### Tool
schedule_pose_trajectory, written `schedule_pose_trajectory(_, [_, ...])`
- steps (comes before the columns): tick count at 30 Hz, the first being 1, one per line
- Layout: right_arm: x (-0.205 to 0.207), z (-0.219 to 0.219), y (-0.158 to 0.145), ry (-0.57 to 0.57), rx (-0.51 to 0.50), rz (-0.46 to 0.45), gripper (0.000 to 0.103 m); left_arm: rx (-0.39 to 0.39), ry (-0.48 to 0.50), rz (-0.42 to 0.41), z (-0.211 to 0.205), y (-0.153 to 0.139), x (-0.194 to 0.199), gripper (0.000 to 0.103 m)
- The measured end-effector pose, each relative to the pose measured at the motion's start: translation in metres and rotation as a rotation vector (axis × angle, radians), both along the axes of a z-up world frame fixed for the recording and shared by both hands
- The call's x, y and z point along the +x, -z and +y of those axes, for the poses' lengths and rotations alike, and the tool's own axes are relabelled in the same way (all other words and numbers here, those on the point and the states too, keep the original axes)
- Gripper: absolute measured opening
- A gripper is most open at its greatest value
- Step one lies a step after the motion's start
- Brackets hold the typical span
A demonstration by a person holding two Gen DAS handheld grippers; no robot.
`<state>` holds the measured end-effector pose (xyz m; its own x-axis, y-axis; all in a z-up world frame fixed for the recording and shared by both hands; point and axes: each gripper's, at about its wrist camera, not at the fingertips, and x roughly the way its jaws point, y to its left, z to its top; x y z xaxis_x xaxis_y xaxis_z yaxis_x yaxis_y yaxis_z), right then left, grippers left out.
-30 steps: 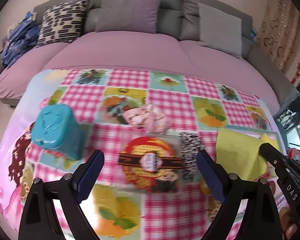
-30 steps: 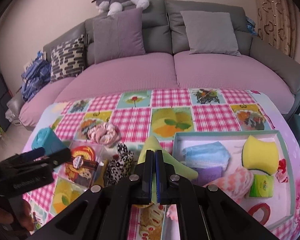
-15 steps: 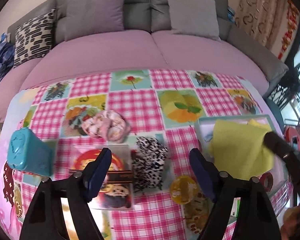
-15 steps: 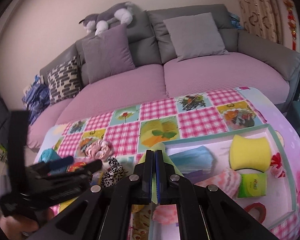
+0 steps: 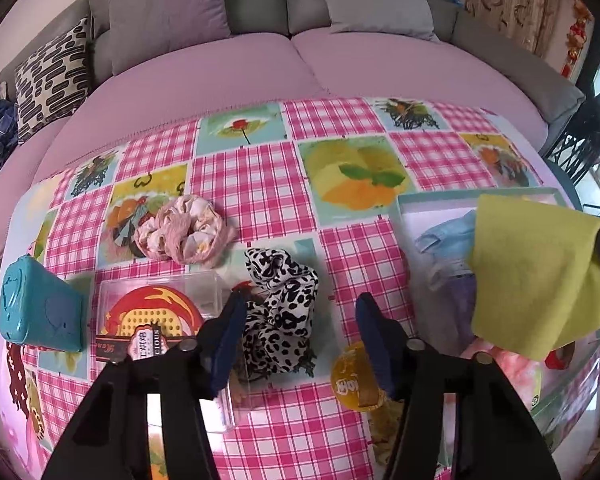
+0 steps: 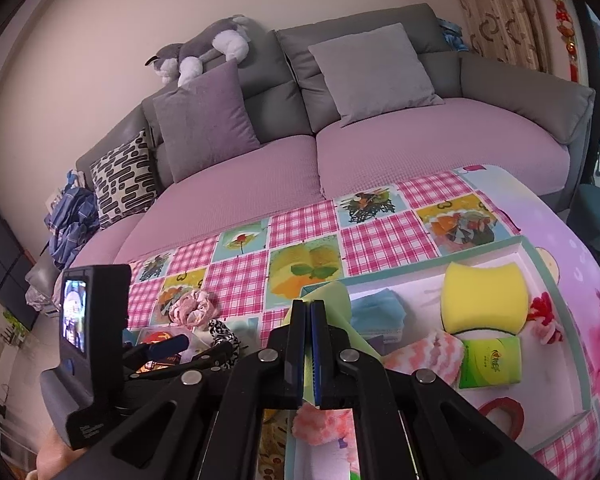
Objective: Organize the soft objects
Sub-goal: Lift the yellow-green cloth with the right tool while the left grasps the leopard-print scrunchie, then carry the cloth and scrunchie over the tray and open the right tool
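A black-and-white leopard scrunchie (image 5: 280,312) lies on the checked tablecloth. My left gripper (image 5: 300,300) hangs over it with the jaws closing. The scrunchie sits between the fingers; the right finger (image 5: 374,340) is still clear of it. A pink scrunchie (image 5: 184,232) lies further back to the left. My right gripper (image 6: 309,312) is shut on a yellow-green cloth (image 5: 536,276), which hangs over the left end of the teal-rimmed tray (image 6: 556,280). The cloth (image 6: 334,300) shows only partly behind the jaws.
The tray holds a yellow sponge (image 6: 482,296), a blue cloth (image 6: 380,310), a pink-white fluffy piece (image 6: 432,354), a green packet (image 6: 490,362). A clear box (image 5: 152,320), a teal box (image 5: 40,312) and a yellow disc (image 5: 352,380) flank the left gripper. A sofa runs behind the table.
My left gripper has moved right, from over the clear box to over the leopard scrunchie, sinking with narrowing jaws. The right gripper has carried the yellow cloth over the tray's left end.
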<state>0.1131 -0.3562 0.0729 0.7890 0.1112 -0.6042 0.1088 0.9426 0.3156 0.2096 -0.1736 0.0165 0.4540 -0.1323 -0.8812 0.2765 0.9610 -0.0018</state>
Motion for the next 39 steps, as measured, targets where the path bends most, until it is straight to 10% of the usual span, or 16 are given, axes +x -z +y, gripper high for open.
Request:
schedule_pose_trajectory(7, [-0.003,-0.002,-0.001,0.003,0.004,-0.006,0.003,0.05,0.002,0.023,-0.007,0.014,0.002,0.053])
schedule_pose_trajectory(19, [-0.005,-0.003,-0.002,0.005,0.005,-0.009,0.003,0.081,-0.039,0.002,-0.002,0.022,0.009,0.013])
schedule_pose_trajectory(39, [-0.037,-0.01,-0.046,0.031,-0.008,-0.171,0.003,-0.141,0.021,-0.219,0.004,-0.066,-0.028,0.01])
